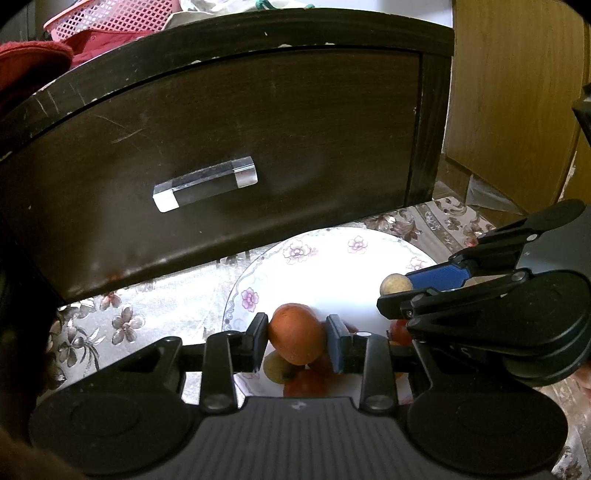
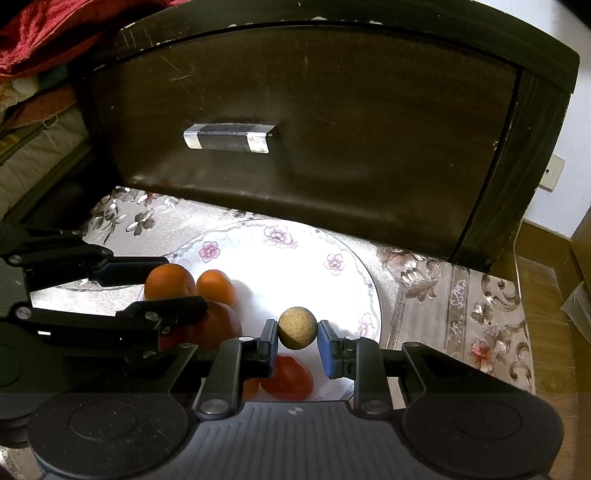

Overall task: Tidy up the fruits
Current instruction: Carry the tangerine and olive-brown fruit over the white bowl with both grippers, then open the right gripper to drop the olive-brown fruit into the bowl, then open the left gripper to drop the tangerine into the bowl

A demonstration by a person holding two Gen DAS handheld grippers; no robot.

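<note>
Left gripper (image 1: 297, 334) clamped on orange fruit (image 1: 295, 332), above plate (image 1: 325, 254) near edge. Right gripper (image 2: 297, 336) pinching small tan round fruit (image 2: 297, 326) over same plate. Red fruit (image 2: 290, 376), oranges (image 2: 216, 286) on plate, before dark drawer (image 2: 295, 122).

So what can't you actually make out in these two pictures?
- Fruit count on the plate: both views, the tongs' bodies cover part of the pile.
- Red fruit: right view, half hidden under the right tongs.
- Pink basket: left view, cut off by the top edge.
- Drawer contents: shut.
</note>
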